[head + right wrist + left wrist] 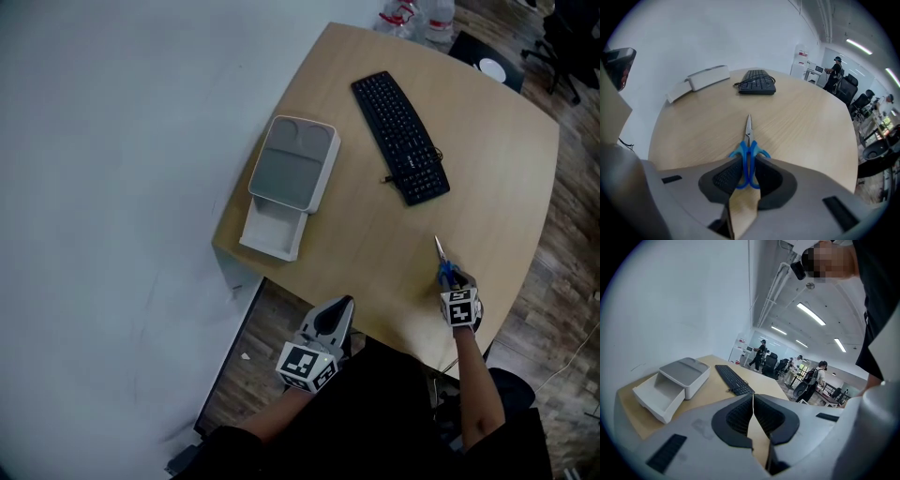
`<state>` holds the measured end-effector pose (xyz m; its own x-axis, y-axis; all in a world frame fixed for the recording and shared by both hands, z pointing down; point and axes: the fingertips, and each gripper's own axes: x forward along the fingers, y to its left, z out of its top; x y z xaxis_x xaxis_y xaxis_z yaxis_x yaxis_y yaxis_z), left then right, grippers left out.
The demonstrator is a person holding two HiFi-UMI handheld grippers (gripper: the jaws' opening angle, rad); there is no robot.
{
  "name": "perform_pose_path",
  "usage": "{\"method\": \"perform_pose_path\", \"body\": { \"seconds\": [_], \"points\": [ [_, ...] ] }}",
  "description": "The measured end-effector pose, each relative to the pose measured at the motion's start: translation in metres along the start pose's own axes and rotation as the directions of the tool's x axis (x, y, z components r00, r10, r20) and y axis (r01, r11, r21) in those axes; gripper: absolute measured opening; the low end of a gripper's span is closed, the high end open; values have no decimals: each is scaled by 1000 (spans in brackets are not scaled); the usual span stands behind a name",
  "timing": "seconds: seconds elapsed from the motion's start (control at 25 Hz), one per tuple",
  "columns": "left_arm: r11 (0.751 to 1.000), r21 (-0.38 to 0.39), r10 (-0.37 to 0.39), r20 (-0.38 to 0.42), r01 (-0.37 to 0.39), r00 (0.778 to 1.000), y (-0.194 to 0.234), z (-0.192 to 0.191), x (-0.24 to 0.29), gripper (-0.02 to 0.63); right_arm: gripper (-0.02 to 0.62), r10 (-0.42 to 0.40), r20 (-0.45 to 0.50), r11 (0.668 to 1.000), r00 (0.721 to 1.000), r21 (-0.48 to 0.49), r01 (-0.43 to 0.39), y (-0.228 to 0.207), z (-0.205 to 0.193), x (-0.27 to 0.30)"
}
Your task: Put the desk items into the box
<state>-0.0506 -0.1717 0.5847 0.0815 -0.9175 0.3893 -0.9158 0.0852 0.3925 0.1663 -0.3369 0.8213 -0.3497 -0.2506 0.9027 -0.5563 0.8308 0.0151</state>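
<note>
Blue-handled scissors (441, 262) lie on the wooden table (497, 159) near its front edge, blades pointing away from me. My right gripper (451, 279) is shut on their handles; in the right gripper view the scissors (748, 130) sit between the pads of my right gripper (749, 165), both pads touching the blue loops. The box (291, 167), white with a grey top and its drawer pulled out, stands at the table's left edge; it also shows as the box (683, 376) and the box (707, 77). My left gripper (339, 309) hangs shut and empty off the table's near edge, its jaws meeting in the left gripper (753, 401) view.
A black keyboard (400, 137) lies diagonally at the back of the table, right of the box. Water bottles (417, 14) stand past the far edge. A white wall runs along the left. Several people and office chairs (771, 363) are in the room behind.
</note>
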Motion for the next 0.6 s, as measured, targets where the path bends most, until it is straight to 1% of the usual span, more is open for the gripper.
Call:
{"method": "perform_pose_path", "body": {
  "seconds": [0.12, 0.28, 0.4, 0.6],
  "points": [
    [1000, -23, 17, 26, -17, 999, 18, 6, -15, 17, 143, -22, 11, 1000, 1000, 8, 22, 10, 8, -7],
    [995, -80, 73, 79, -66, 994, 53, 20, -35, 17, 141, -30, 33, 1000, 999, 6, 30, 29, 27, -18],
    [993, -83, 93, 99, -85, 991, 76, 30, -48, 17, 141, -33, 43, 999, 999, 5, 32, 46, 44, -24],
    [994, -77, 88, 121, -79, 989, 104, 38, -65, 17, 141, -39, 72, 999, 997, -17, 40, 78, 75, -31]
  ]
}}
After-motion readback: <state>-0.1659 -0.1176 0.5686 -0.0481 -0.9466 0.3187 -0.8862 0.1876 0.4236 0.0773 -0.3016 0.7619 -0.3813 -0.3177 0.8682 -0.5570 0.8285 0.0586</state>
